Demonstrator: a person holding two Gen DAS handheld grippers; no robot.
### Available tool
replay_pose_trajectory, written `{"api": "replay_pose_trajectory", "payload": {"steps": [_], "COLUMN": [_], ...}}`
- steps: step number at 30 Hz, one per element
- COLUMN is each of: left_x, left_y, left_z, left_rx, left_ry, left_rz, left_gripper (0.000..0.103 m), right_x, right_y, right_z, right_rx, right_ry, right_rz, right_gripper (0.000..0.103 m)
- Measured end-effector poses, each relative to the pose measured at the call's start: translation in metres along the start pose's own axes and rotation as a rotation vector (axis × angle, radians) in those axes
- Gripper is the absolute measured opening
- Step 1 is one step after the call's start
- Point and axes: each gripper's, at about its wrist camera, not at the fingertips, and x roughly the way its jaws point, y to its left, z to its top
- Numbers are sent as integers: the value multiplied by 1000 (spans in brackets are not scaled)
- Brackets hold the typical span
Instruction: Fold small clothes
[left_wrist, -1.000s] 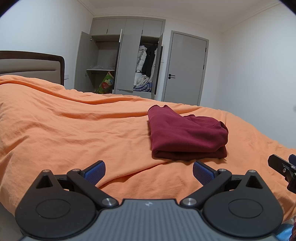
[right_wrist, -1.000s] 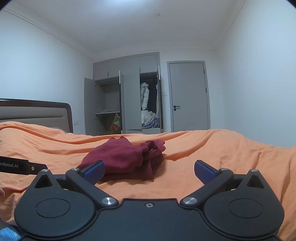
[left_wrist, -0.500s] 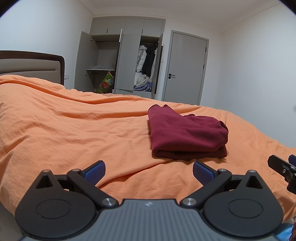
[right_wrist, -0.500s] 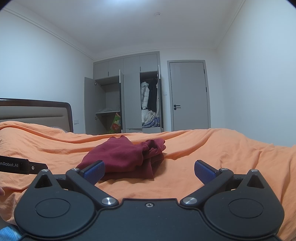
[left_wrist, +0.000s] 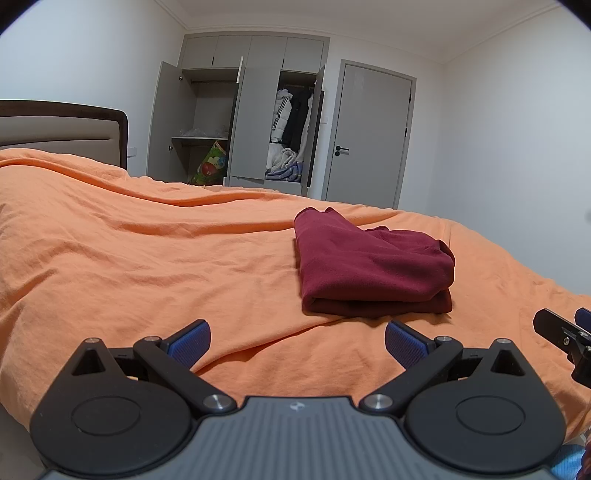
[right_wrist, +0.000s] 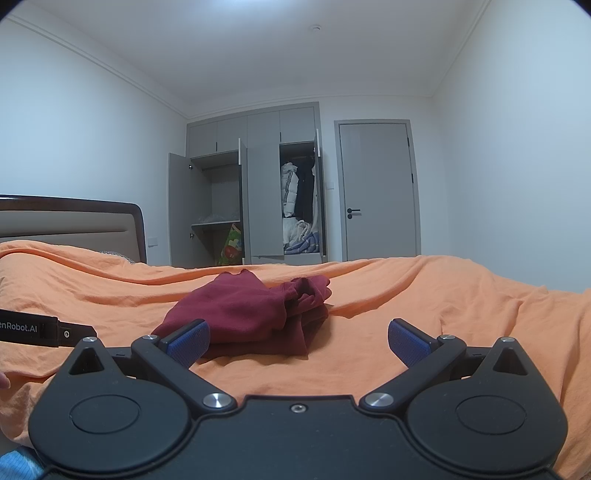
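While wardrobe (left_wrist: 255, 122) stands open, clothes inside; folded maroon garment (left_wrist: 369, 266) on bed (left_wrist: 129, 258)

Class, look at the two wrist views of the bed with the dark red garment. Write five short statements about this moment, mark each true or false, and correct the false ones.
1. The dark red garment lies folded on the orange bedspread. True.
2. The left tool is shut on the garment. False: it is open and holds nothing, short of the garment.
3. The right tool is open. True.
4. The wardrobe doors are all closed. False: several stand open, showing hanging clothes.
5. The room door beside the wardrobe is closed. True.
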Motion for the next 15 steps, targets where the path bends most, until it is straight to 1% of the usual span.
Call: {"api": "replay_pose_trajectory", "payload": {"steps": [9,15], "left_x": [4,10], "left_y": [0,-6], "left_z": [-1,1], "left_rx": [2,31], "left_ry": [30,50], "left_rz": [-16,37], "left_gripper": [103,103], "right_x": [2,7], "right_y": [-1,-6], "right_z": [-4,-7], "right_rx": [2,7], "right_ry": [6,23], "right_rz": [4,6], "right_gripper": [103,103]}}
